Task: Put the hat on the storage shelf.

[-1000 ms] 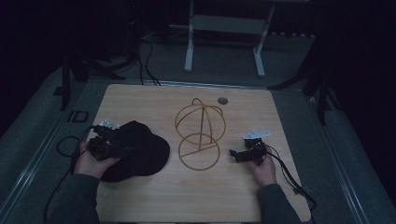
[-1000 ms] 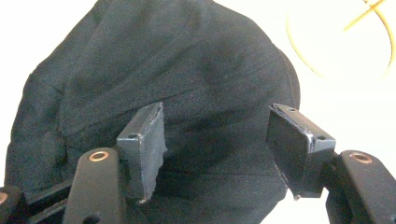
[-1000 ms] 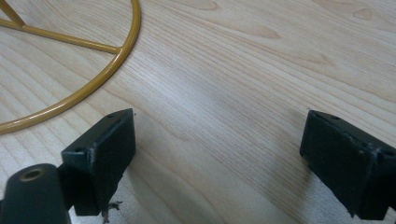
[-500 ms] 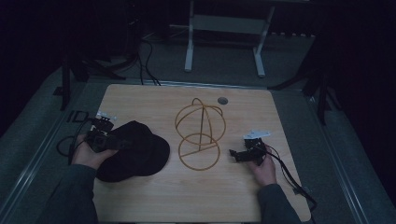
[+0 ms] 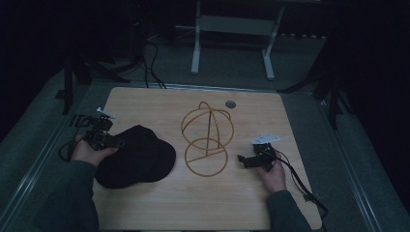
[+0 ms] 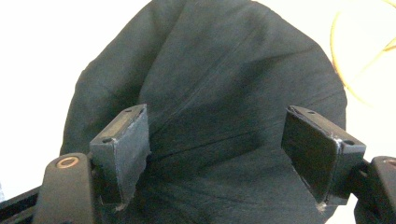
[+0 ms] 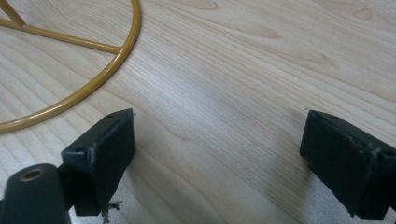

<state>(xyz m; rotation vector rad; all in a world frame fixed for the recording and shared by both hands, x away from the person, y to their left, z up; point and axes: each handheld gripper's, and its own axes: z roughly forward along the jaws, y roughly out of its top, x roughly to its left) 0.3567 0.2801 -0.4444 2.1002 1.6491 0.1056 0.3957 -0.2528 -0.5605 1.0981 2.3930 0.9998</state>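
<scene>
Two grippers, both jaws spread: left gripper [image 5: 112,141] hovering over the cap [image 5: 138,157] at lower left of the tabletop [image 5: 159,104]; right gripper [image 5: 247,159] idling beside the stand [image 5: 207,139]. Risk: limp fabric slipping from a shallow pinch.

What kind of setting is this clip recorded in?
Probably a lab or studio recording bay, not a home: a lone wooden table on grey carpet in a darkened room, stand legs behind it, and loose cables across the floor.
</scene>
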